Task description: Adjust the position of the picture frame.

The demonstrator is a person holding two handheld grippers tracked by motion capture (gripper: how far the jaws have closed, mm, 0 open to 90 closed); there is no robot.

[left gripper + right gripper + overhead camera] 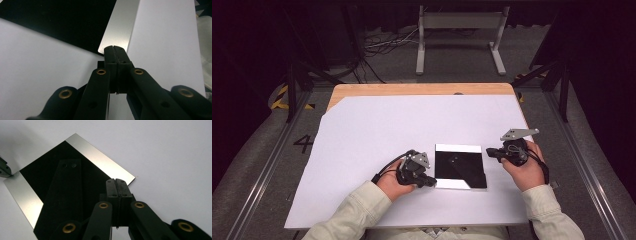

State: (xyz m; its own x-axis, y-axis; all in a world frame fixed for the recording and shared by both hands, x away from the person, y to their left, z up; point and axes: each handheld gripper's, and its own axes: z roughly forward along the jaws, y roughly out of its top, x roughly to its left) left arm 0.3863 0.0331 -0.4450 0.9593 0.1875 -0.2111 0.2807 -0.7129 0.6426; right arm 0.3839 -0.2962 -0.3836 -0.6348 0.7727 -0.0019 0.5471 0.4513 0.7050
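White paper sheeting covers most of the wooden table, and near its front edge, between the person's hands, lies a flat square mirror-like plate, dark in the middle with bright metal strips along two sides. The left gripper has its jaws pressed together, tips touching the plate's near-left corner; in the left gripper view the closed tips sit right at the shiny strip. The right gripper is also shut, holding nothing, its tips just beside the plate's upper-right corner.

Judging from this, the risk is sliding: the plate is thin and lies flush on smooth paper, so a push from one corner could skate or spin it away, or ruck the paper, instead of lifting an edge. Closed tips may also scratch the glossy face.

Room is generous to the left and beyond the plate, tighter toward the table's front edge and the person's sleeves.
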